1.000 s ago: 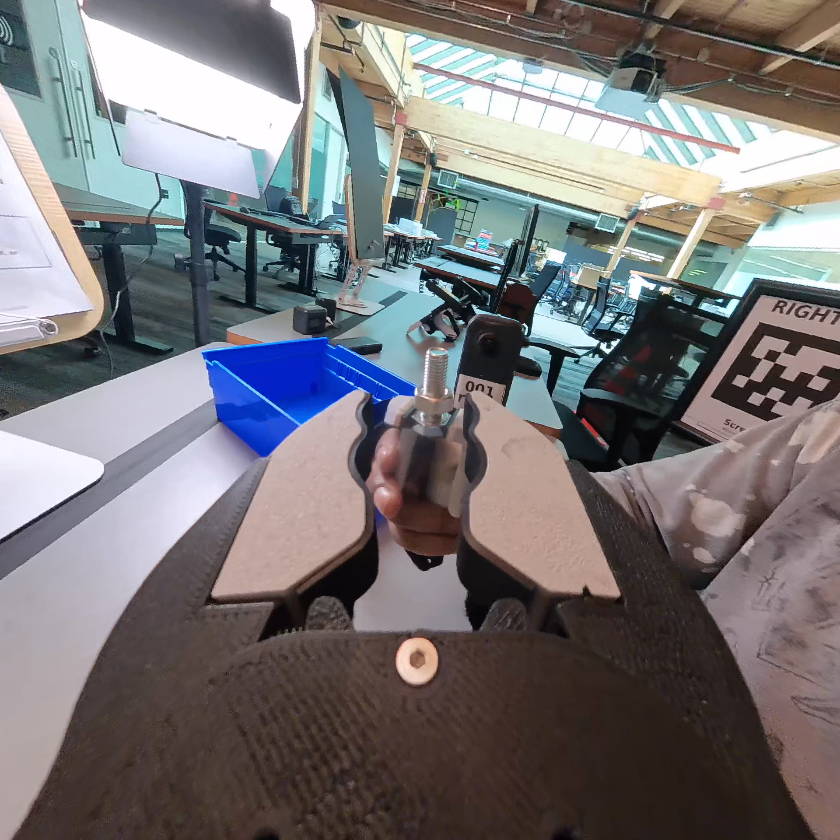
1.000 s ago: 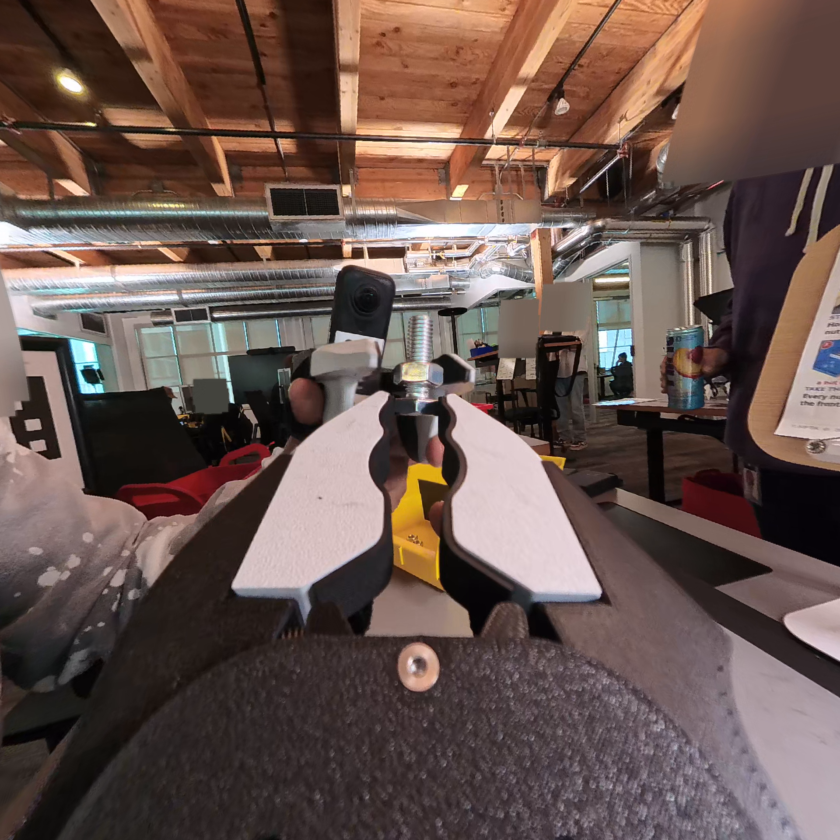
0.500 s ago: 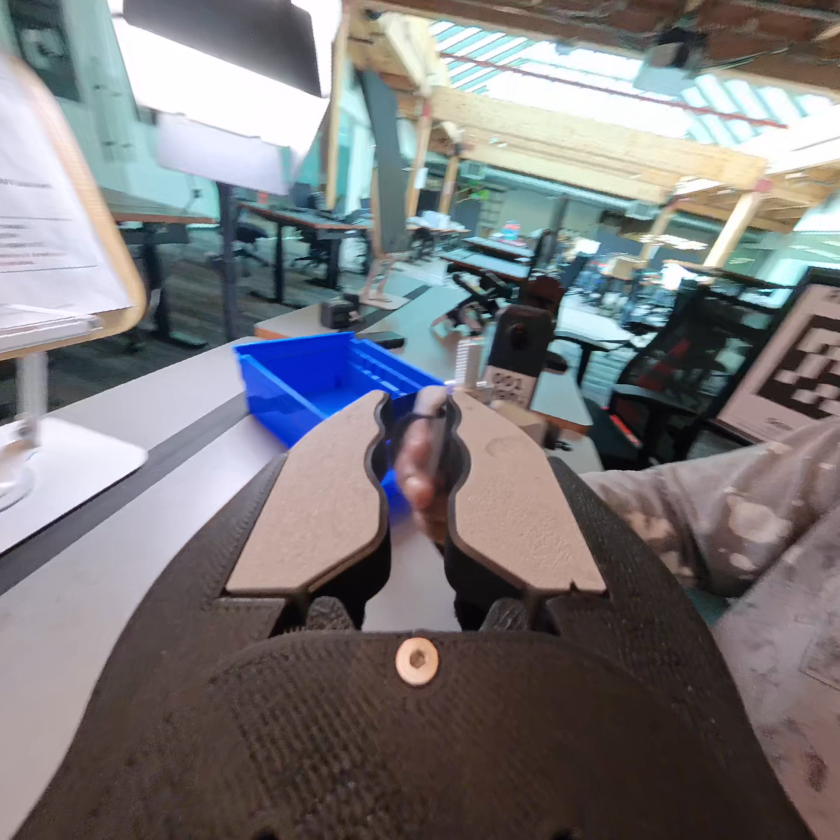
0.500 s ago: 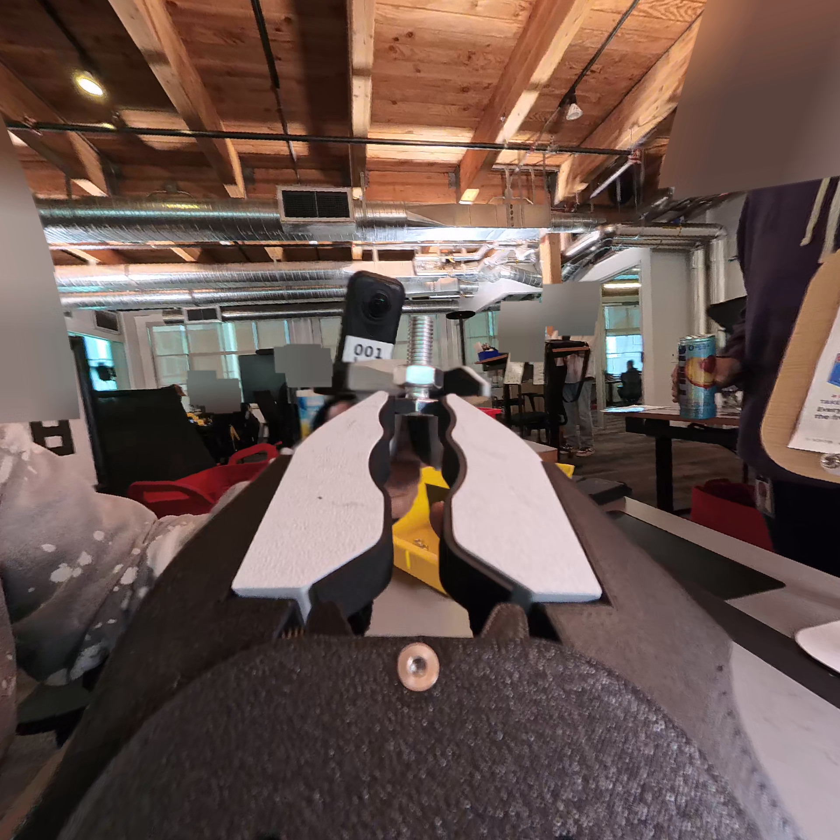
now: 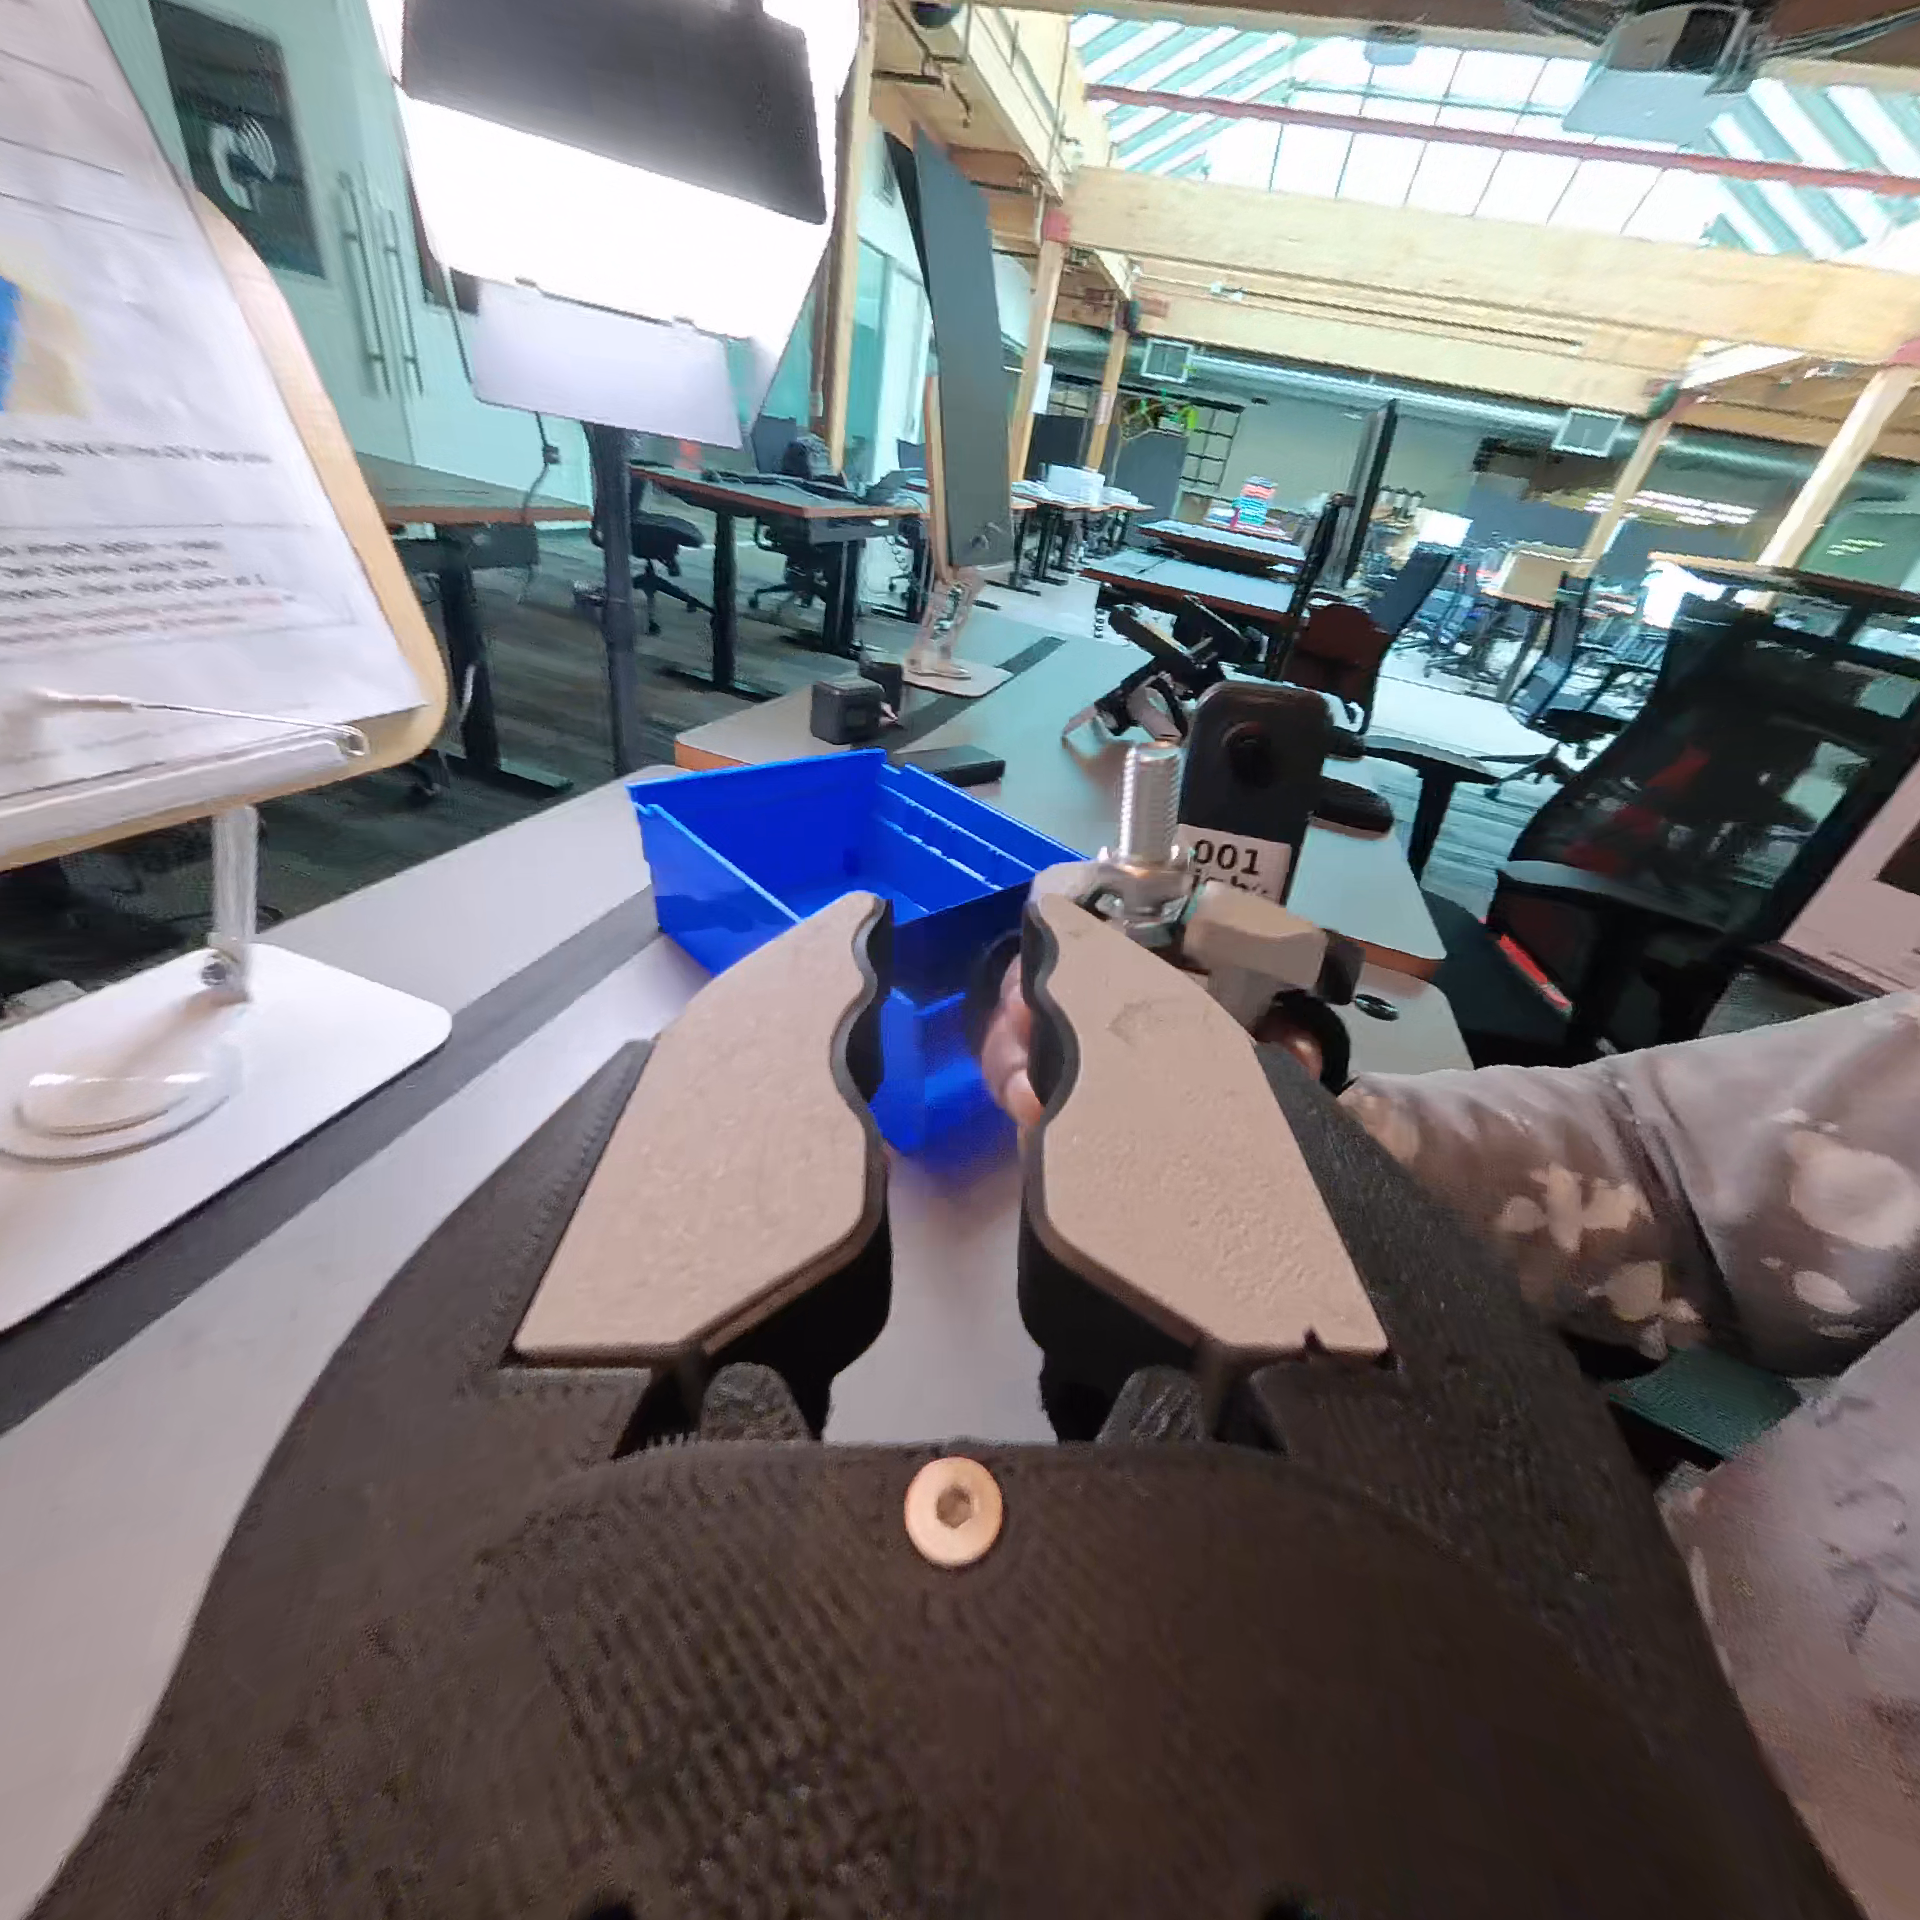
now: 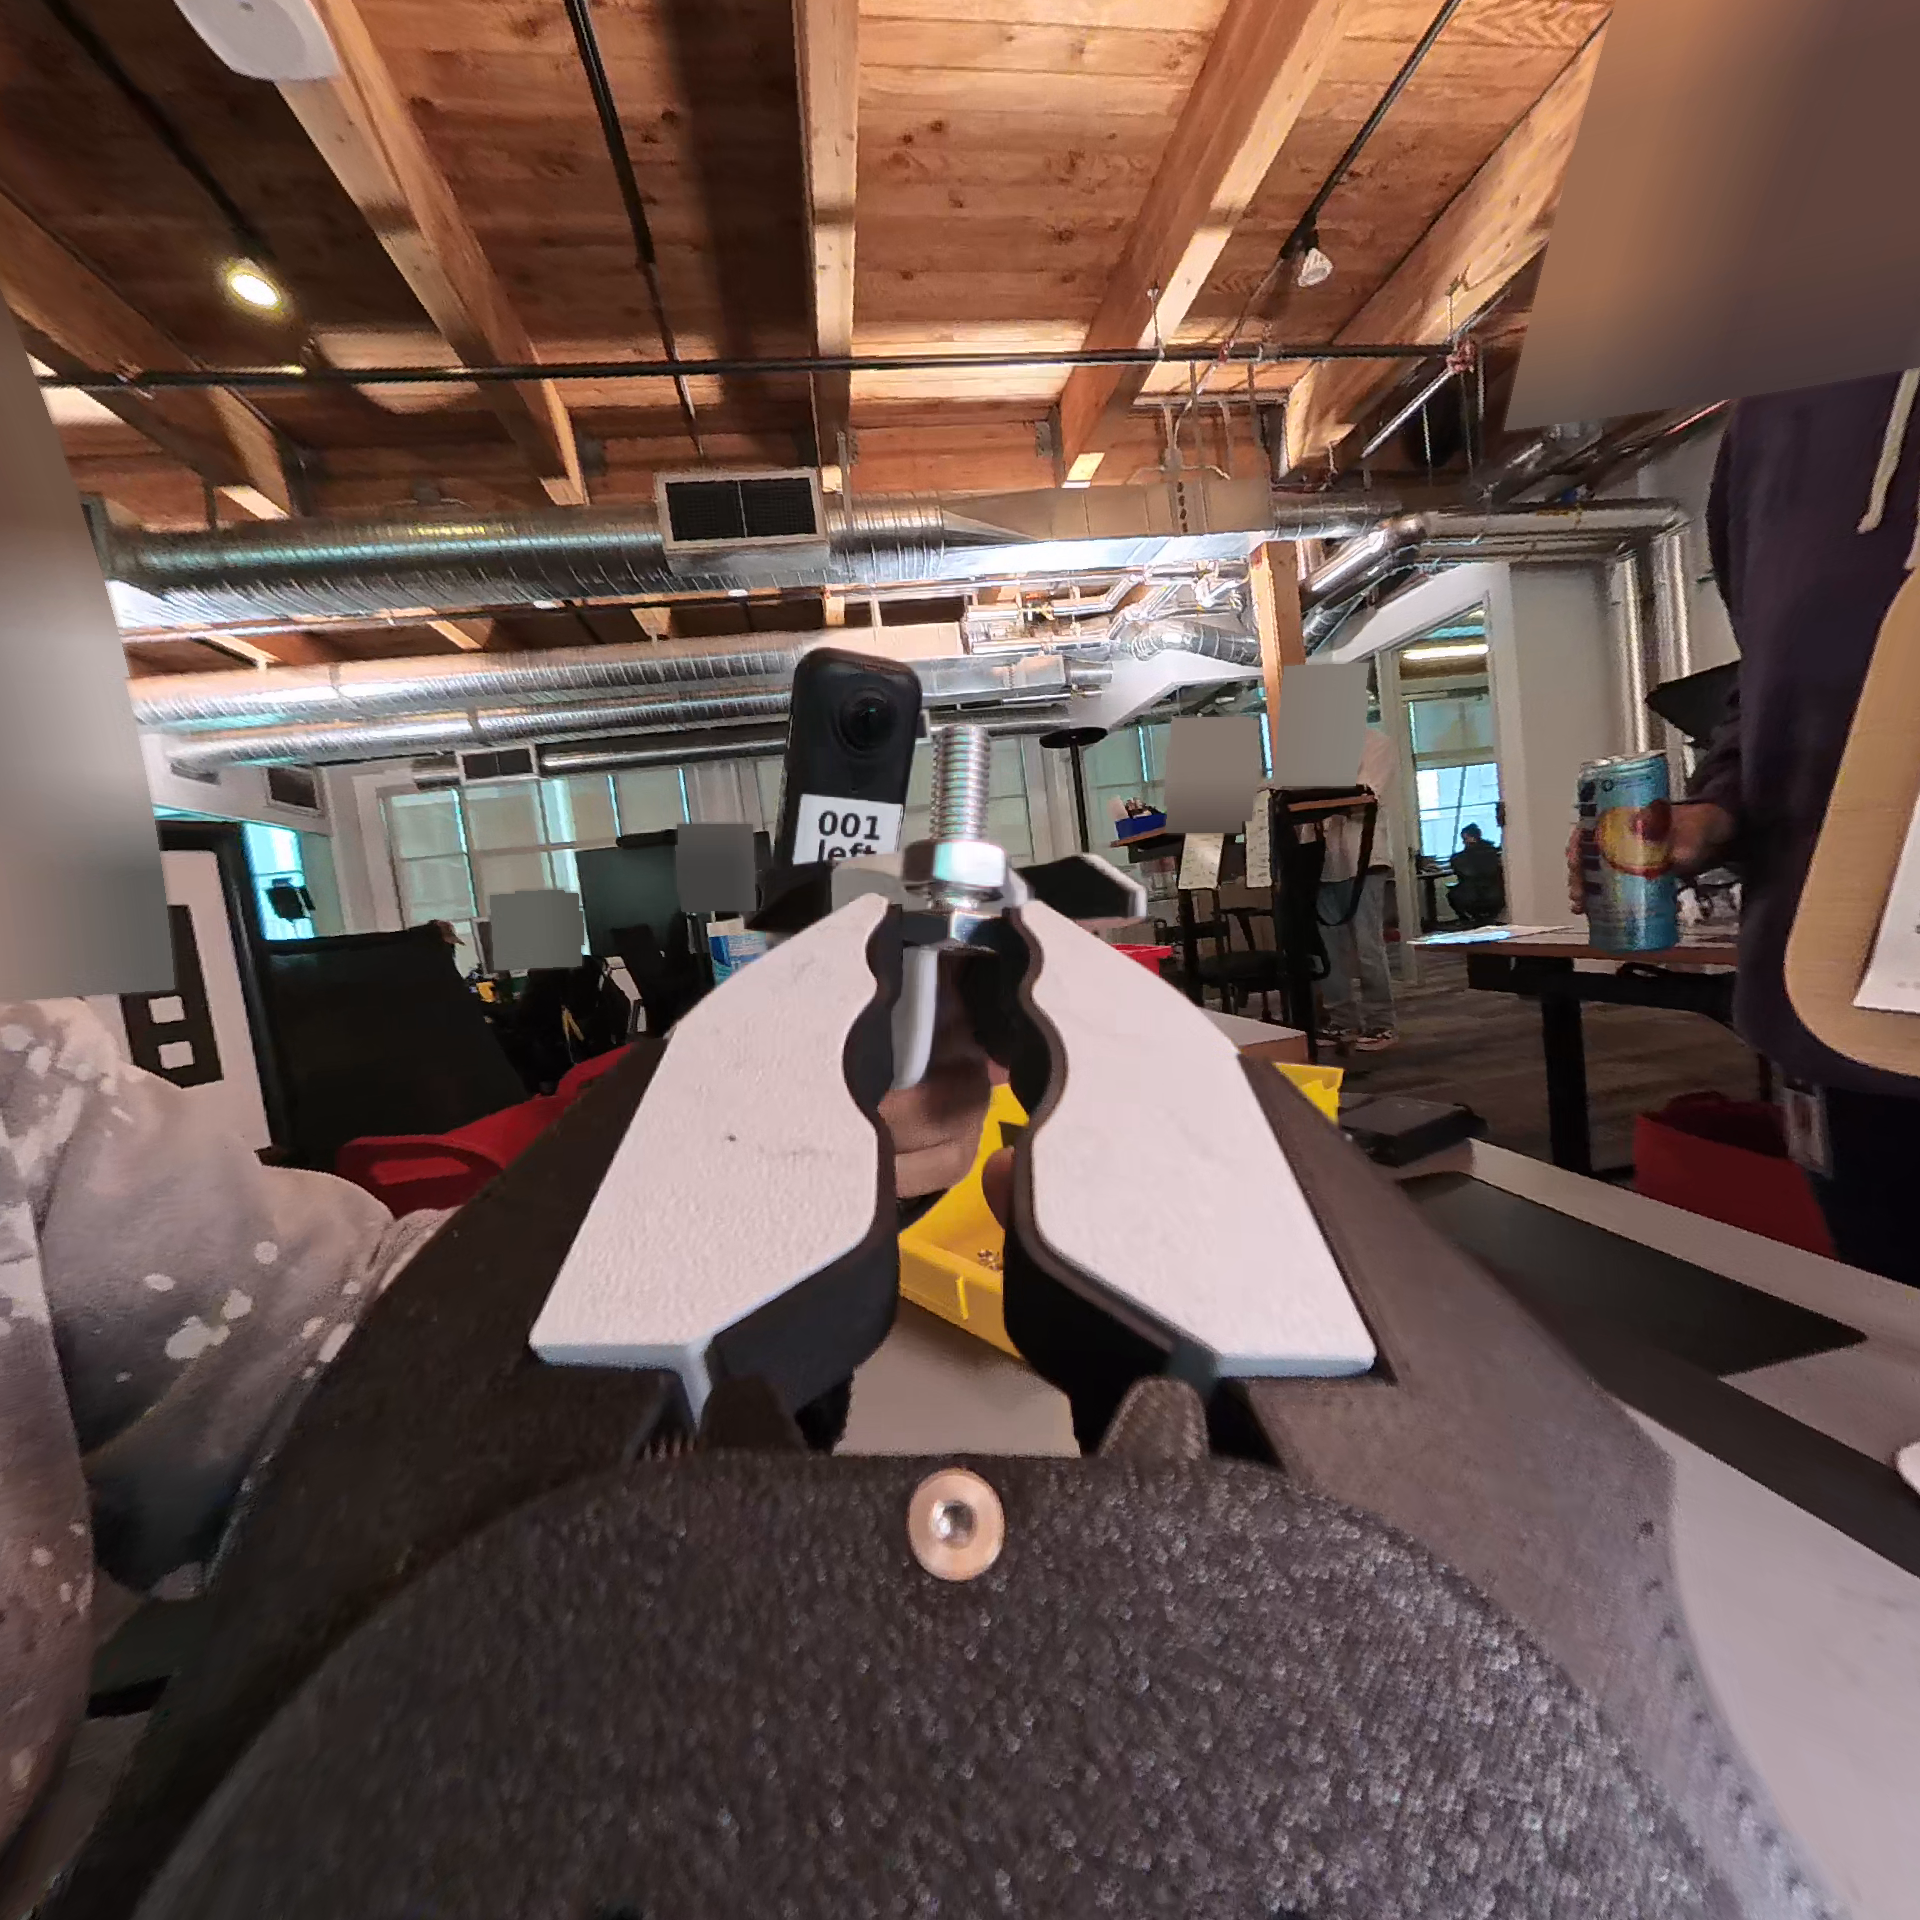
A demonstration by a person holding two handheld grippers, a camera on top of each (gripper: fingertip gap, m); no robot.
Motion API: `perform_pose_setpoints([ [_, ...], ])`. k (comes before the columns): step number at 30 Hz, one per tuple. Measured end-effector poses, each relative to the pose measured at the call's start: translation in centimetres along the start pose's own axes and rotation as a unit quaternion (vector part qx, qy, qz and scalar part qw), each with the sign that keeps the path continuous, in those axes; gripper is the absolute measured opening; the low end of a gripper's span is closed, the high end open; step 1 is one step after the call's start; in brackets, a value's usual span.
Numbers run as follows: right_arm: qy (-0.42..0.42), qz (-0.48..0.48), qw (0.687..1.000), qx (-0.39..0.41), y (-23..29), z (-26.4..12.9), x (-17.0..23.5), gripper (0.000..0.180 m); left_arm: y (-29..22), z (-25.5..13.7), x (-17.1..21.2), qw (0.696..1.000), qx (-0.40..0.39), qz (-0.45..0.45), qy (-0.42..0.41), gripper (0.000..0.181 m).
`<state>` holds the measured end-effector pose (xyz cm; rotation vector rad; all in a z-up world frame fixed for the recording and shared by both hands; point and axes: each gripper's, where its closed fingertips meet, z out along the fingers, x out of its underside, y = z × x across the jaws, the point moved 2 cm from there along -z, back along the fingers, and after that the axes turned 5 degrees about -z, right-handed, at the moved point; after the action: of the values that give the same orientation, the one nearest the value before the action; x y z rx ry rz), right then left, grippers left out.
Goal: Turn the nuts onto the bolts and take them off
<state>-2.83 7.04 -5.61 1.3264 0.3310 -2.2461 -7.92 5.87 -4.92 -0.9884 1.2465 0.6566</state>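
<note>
Right gripper point(image 6: 954, 925): jaws clamped on the bolt point(image 6: 961, 774), upright, nut point(image 6: 953, 864) threaded low on it just above the tips; this view alone shows a yellow bin point(image 6: 951, 1273) on the desk point(image 6: 1766, 1579). Left gripper point(image 5: 954, 914): jaws parted, gripping nothing, bolt just beside the right tip; only here shows a blue bin point(image 5: 821, 862) near the desk's far edge.

bolt point(image 6: 961, 790) head hidden behind right gripper point(image 6: 954, 925) tips | clipboard point(image 5: 156, 436) cut off left
</note>
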Motion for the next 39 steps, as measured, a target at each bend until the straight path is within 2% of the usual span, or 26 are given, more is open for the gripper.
perform_pose_setpoints([
  [6,0.013,-0.01,1.0,0.02,-0.4,0.1,0.2,0.018,-2.1,0.4,0.1,0.998,0.064,-0.016,0.005,0.037],
  [9,0.012,-0.01,1.0,0.012,0.0,0.2,0.3,0.018,-2.1,0.7,0.3,0.998,0.058,-0.008,0.006,0.035],
  [10,0.005,-0.008,1.0,0.003,0.1,0.2,0.0,0.018,-1.7,0.5,0.1,0.999,0.047,-0.012,0.005,0.028],
  [12,-0.001,-0.006,1.0,-0.004,0.3,0.1,-0.4,0.018,-0.4,0.0,0.0,1.0,0.011,0.003,0.0,0.026],
  [18,0.02,-0.015,1.0,0.016,-0.3,0.2,0.3,0.018,-2.3,0.4,0.0,0.998,0.062,-0.007,0.0,0.035],
  [23,0.005,-0.011,1.0,0.002,0.1,0.2,-0.4,0.018,-0.6,-0.2,-0.3,1.0,0.011,0.01,-0.01,0.024],
  [26,0.009,-0.019,1.0,0.016,-0.2,0.2,-0.7,0.018,-0.2,-0.8,-0.8,1.0,0.009,0.002,-0.022,0.026],
  [30,0.025,-0.029,0.999,0.037,-0.9,0.1,-0.7,0.018,0.9,-0.9,-0.9,0.998,-0.04,0.026,-0.037,0.016],
  [33,0.054,-0.049,0.994,0.078,-2.1,-0.2,-0.8,0.018,3.3,-1.6,-0.8,0.99,-0.123,0.056,-0.051,0.0],
  [36,0.124,-0.102,0.977,0.139,-4.5,-1.6,-1.9,0.018,4.8,-2.3,-0.8,0.984,-0.159,0.05,-0.066,0.0],
  [39,0.191,-0.139,0.946,0.223,-8.0,-5.0,-4.5,0.018,5.7,-2.7,-0.8,0.981,-0.176,0.042,-0.073,0.0],
])
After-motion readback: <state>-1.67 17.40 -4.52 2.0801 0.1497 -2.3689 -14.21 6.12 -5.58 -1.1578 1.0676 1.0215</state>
